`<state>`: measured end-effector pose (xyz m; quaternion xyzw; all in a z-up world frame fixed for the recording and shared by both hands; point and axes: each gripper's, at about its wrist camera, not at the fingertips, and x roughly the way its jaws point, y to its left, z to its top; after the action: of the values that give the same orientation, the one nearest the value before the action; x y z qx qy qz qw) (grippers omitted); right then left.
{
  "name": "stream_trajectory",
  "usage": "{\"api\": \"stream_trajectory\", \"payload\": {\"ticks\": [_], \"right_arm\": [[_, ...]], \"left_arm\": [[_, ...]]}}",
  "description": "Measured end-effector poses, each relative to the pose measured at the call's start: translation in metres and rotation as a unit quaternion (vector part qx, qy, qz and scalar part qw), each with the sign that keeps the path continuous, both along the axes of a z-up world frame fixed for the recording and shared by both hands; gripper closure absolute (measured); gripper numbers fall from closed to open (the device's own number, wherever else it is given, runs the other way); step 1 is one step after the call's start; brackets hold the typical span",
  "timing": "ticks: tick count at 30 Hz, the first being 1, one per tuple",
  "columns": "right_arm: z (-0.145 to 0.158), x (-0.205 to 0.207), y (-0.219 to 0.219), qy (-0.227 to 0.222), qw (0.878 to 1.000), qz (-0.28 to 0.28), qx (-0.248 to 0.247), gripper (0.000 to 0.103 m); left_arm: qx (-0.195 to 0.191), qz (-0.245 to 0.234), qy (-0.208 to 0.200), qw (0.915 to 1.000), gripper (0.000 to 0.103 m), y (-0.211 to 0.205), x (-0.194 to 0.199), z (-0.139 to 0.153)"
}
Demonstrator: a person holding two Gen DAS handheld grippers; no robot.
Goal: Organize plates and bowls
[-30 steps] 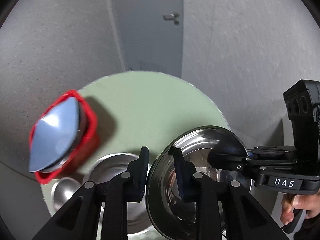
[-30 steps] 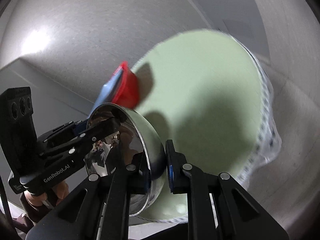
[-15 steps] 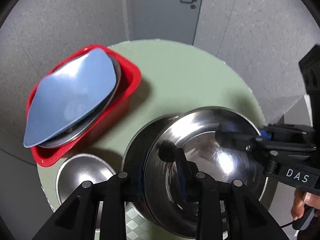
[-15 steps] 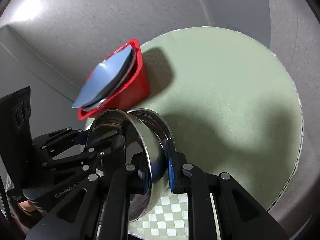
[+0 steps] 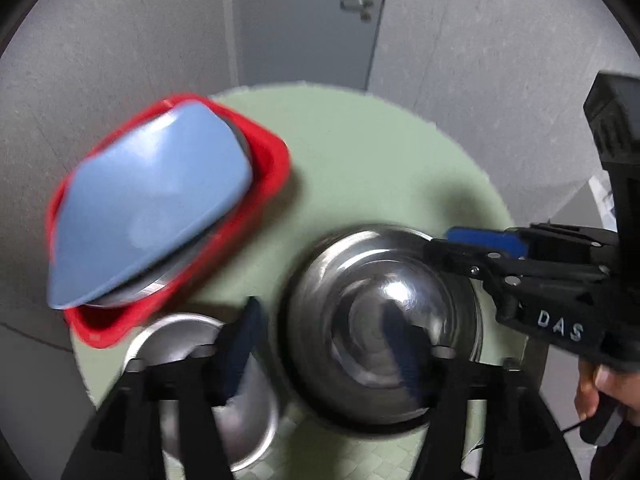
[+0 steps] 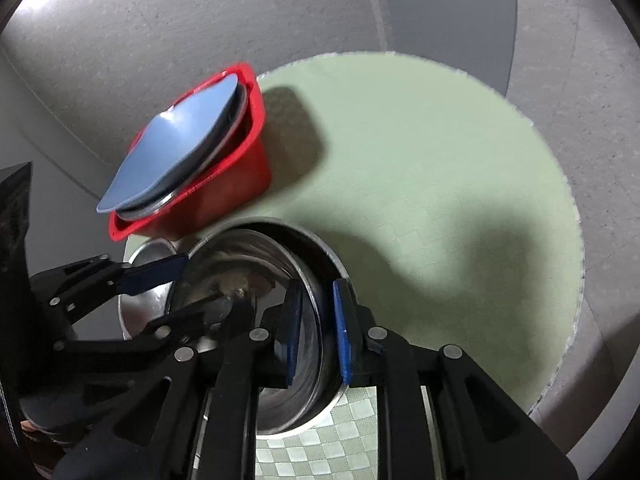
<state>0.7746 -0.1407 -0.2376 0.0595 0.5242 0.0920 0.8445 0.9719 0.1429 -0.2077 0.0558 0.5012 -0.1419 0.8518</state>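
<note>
A steel bowl (image 6: pixel 256 280) is nested in a larger bowl (image 6: pixel 320 360) on the green surface (image 6: pixel 420 184), its rim straddled by both spread, unclamped jaws, the right gripper (image 6: pixel 316 332) nearer.

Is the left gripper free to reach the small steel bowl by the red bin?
Probably yes: the left gripper is open, and the small steel bowl lies uncovered just beneath its left finger, beside the big steel bowl.
</note>
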Motion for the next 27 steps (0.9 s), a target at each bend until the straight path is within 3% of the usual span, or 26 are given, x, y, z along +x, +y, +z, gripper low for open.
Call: {"api": "stream_trajectory", "payload": {"ticks": [1, 2, 5, 9, 12, 17, 18, 22, 27], "right_arm": [[0.004, 0.002, 0.003, -0.007, 1.0, -0.006, -0.008, 0.065], [0.01, 0.0, 0.004, -0.015, 1.0, -0.011, -0.018, 0.061], [0.028, 0.001, 0.013, -0.036, 0.999, -0.008, -0.038, 0.06], [0.042, 0.004, 0.051, -0.052, 0.997, 0.038, -0.035, 0.059], [0.035, 0.012, 0.091, -0.041, 0.994, 0.093, -0.037, 0.056], [0.009, 0.027, 0.147, -0.006, 0.98, 0.176, -0.092, 0.056], [0.004, 0.03, 0.155, 0.0, 0.977, 0.186, -0.104, 0.056], [-0.018, 0.043, 0.178, 0.038, 0.964, 0.219, -0.149, 0.056], [-0.038, 0.055, 0.199, 0.072, 0.948, 0.258, -0.173, 0.059]], "left_arm": [[-0.003, 0.005, -0.01, 0.9999, 0.033, 0.007, -0.003, 0.007], [-0.008, 0.013, -0.018, 0.9997, 0.033, 0.018, -0.005, 0.013], [-0.016, 0.062, -0.038, 0.9972, 0.033, 0.062, -0.011, 0.024], [-0.009, 0.125, -0.041, 0.9912, 0.033, 0.119, -0.02, 0.018], [-0.007, 0.164, -0.02, 0.9862, 0.034, 0.147, -0.026, -0.001], [-0.004, 0.187, 0.025, 0.9821, 0.038, 0.158, -0.027, -0.038], [-0.005, 0.185, 0.032, 0.9821, 0.04, 0.157, -0.029, -0.041], [-0.019, 0.168, 0.064, 0.9835, 0.068, 0.154, -0.021, -0.064], [-0.042, 0.156, 0.061, 0.985, 0.081, 0.153, -0.016, -0.074]]}}
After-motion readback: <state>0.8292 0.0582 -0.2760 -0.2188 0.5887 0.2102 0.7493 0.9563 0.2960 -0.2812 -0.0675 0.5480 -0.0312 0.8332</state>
